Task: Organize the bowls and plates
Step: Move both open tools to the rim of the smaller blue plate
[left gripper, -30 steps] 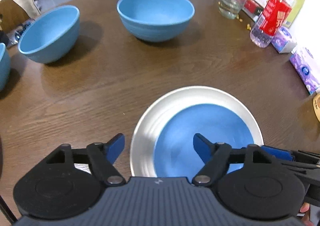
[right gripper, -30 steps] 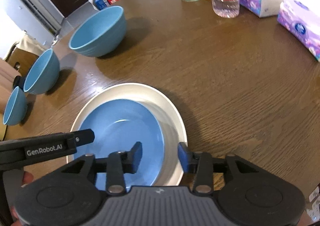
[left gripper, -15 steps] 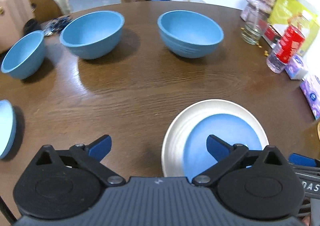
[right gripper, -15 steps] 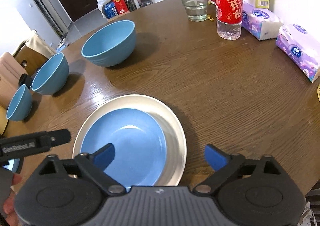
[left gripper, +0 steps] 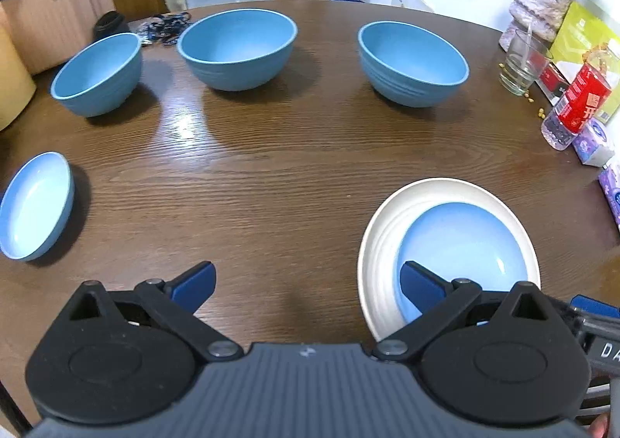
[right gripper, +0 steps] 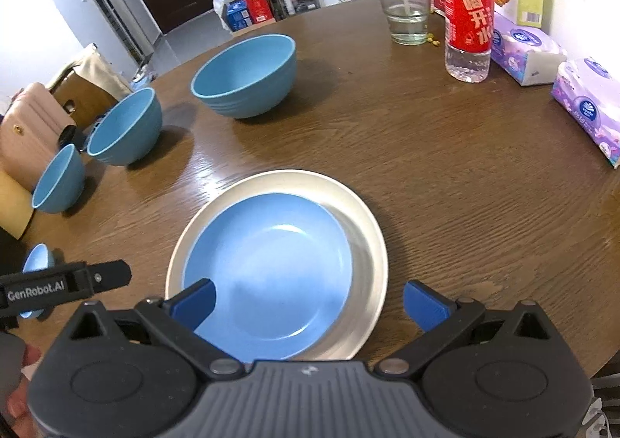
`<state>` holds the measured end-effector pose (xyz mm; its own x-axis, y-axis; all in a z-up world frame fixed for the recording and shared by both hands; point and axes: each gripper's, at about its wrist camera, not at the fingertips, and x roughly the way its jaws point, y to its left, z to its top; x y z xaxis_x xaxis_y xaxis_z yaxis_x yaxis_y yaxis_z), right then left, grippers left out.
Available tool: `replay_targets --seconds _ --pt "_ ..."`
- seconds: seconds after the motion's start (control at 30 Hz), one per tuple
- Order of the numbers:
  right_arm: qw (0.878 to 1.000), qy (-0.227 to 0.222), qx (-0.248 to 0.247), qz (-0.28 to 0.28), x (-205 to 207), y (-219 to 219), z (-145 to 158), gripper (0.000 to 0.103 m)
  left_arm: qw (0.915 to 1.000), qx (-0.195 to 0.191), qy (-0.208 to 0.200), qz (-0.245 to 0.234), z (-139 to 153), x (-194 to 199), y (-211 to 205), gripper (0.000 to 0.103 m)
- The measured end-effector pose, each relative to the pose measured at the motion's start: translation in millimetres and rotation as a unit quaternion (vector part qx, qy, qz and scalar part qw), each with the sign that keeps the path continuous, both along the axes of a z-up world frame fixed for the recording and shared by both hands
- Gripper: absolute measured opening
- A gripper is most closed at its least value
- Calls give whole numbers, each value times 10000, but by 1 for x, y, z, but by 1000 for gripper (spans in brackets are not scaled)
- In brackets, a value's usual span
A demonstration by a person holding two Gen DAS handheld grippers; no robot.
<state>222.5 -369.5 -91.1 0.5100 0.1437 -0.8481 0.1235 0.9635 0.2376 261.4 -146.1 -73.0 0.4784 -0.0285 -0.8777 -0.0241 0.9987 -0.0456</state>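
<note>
Nearest: right hand-held gripper (right gripper: 308, 300) with jaws spread wide, having just been opening, nothing between the pads; it hangs over the near edge of a blue plate (right gripper: 267, 275) nested in a white plate (right gripper: 368, 244) on the brown table (right gripper: 445, 174). The stack's near rim is hidden behind the gripper body. Left hand-held gripper (left gripper: 306, 285) also wide, just opened, empty, over bare wood just left of the same stack; its right finger covers part of the plates. A fingertip shows at the lower left of the right view, mostly cut off. Further left, a shallow blue dish (left gripper: 35, 205), cropped by the frame edge. Beyond, three blue bowls in a row: small (left gripper: 97, 73), middle (left gripper: 236, 48), right (left gripper: 412, 64). Far right edge: glass (right gripper: 405, 11), red-labelled bottle (right gripper: 467, 23), tissue packs (right gripper: 523, 54), partly cut off.
</note>
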Motion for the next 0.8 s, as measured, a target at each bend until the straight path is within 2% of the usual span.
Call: replay_targets --seconds 0.33,0.8 --pt "9999 -49 12 111 -1 23 2 103 9992 -54 -33 384 2 -17 41 103" --pt "9994 80 15 340 -1 100 3 103 9979 -85 -109 626 13 -29 125 103"
